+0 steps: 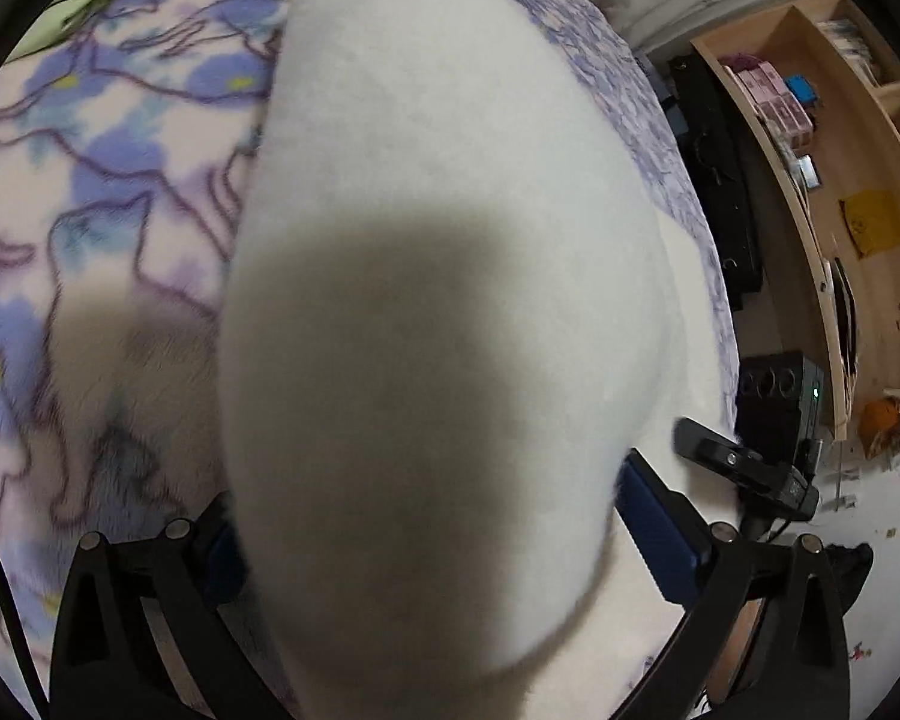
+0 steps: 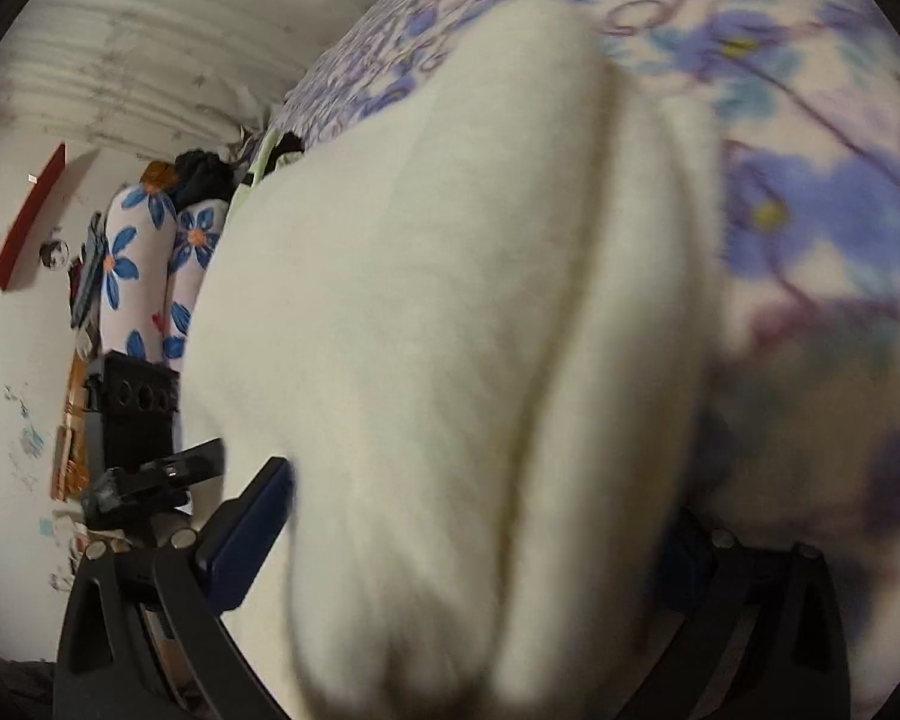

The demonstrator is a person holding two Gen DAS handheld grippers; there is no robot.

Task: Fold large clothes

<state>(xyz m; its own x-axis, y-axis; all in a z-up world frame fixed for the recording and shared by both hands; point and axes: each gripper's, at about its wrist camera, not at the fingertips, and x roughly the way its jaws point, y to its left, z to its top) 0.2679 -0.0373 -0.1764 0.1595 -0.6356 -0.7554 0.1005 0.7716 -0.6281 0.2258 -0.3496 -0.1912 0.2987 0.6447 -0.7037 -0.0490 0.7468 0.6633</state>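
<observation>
White garment (image 1: 426,276) bulges between both sets of fingers, lying on the floral bed (image 1: 90,192). Left gripper (image 1: 444,546): fingers spread wide, apparently released. Right gripper (image 2: 474,534): fingers flank the cloth (image 2: 426,360); grip cannot be told. Likely step: laying a fold down. Next: withdraw, smooth it. Fingertips hidden; right view blurred; garment's edges cut off.
</observation>
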